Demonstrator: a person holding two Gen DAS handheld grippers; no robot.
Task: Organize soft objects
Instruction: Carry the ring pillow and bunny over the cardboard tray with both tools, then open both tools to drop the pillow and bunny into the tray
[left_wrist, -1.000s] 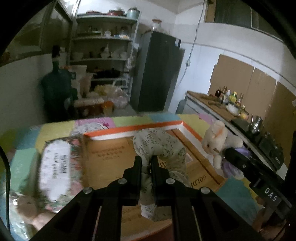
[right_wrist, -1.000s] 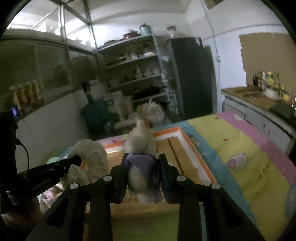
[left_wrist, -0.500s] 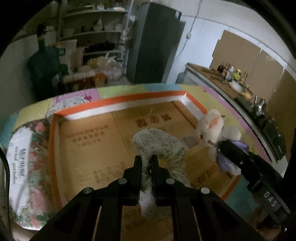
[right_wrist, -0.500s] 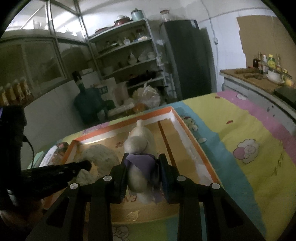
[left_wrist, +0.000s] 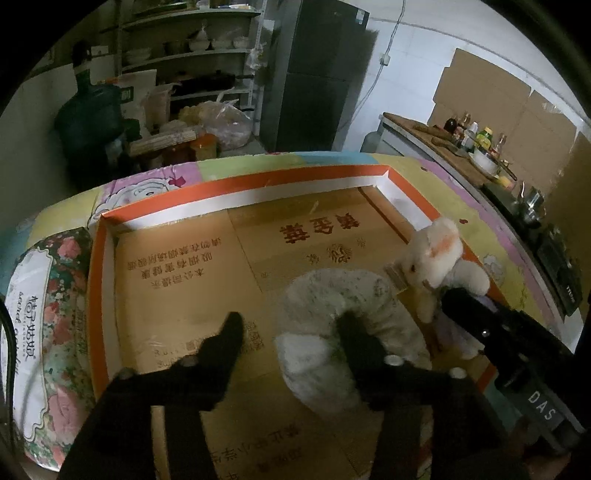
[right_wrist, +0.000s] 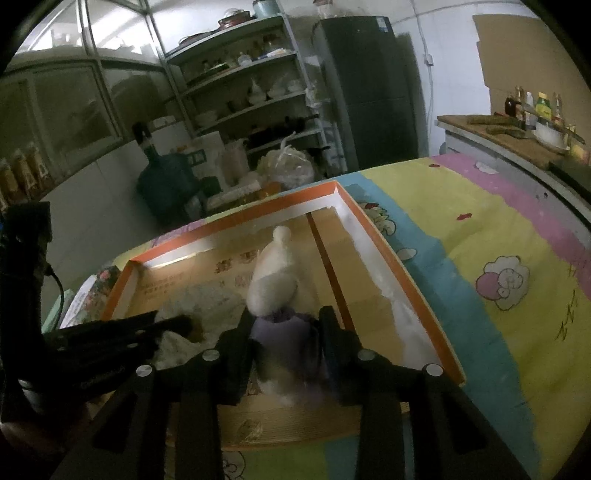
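A shallow cardboard box (left_wrist: 243, 192) with an orange rim lies on the colourful blanket; it also shows in the right wrist view (right_wrist: 373, 229). A curved floral neck pillow (left_wrist: 332, 295) lies on the box floor. My left gripper (left_wrist: 288, 328) is open, one end of the pillow between its spread fingers. My right gripper (right_wrist: 284, 325) is shut on a white plush bunny (right_wrist: 273, 277) in a purple dress, low over the box's right side. The bunny also shows in the left wrist view (left_wrist: 436, 258).
A floral-wrapped package (left_wrist: 40, 314) lies left of the box. The patchwork blanket (right_wrist: 480, 240) extends right. Shelves (right_wrist: 251, 85), a dark fridge (right_wrist: 369, 92), a water jug (right_wrist: 162, 181) and a counter with bottles (right_wrist: 524, 125) stand behind.
My left gripper has lowered the pillow into the box and opened, letting it go. My right gripper has moved the bunny forward and down over the box.
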